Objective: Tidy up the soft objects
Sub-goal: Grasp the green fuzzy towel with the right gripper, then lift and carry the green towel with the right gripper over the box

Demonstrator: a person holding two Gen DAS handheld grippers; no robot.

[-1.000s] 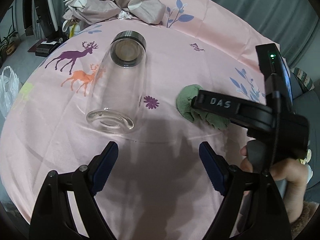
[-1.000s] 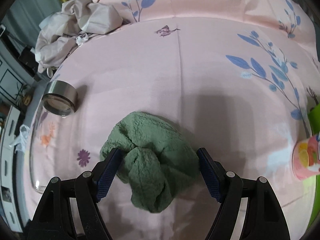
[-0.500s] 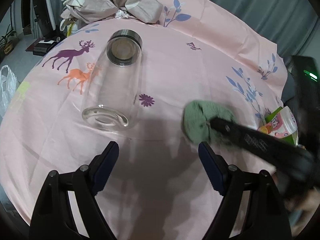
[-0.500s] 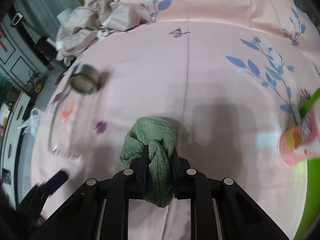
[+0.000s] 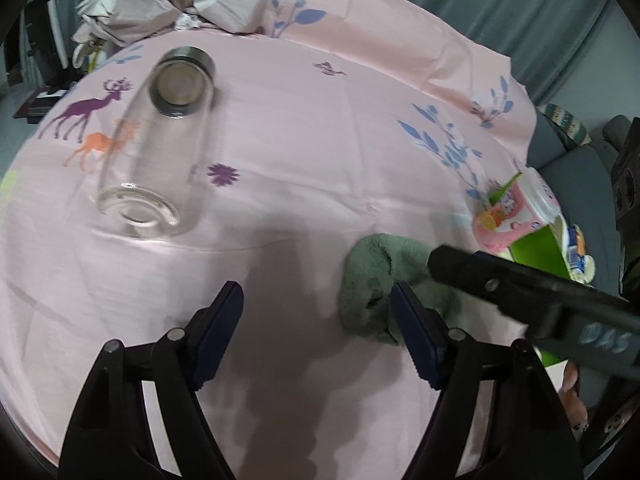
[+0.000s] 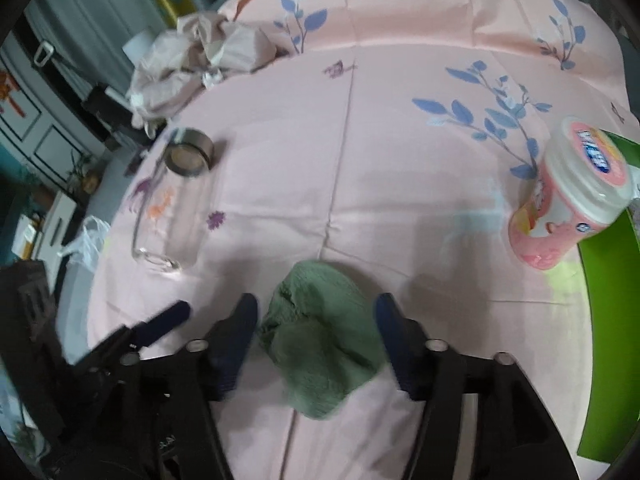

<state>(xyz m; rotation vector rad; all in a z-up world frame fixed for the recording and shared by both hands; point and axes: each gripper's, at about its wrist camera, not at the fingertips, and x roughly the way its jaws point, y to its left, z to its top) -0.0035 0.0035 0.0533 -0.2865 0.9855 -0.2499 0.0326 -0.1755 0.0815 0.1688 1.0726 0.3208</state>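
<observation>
The right gripper (image 6: 316, 340) has just been opening its jaws, and they now stand moderately wide, one on each side of the crumpled green fleece cloth (image 6: 320, 340); the left pad looks to be at the cloth's edge, the right one apart from it, and motion blur leaves it unclear whether either still touches. The cloth lies loose on the worktop covered by a pink sheet printed with deer and blue leaves (image 6: 360, 160), its near end cut from view between the gripper's arms. The left gripper (image 5: 318, 328) has been narrowing its jaws a little, yet they remain wide and hold nothing, with only bare sheet between them. In the left wrist view its right finger hides part of the cloth. A clear glass bottle with a steel cap (image 5: 160, 136) lies on its side well to the left, and a pink lidded tub (image 6: 572, 196) stands to the right against a green box (image 6: 608, 320) that is cut off by the frame.
</observation>
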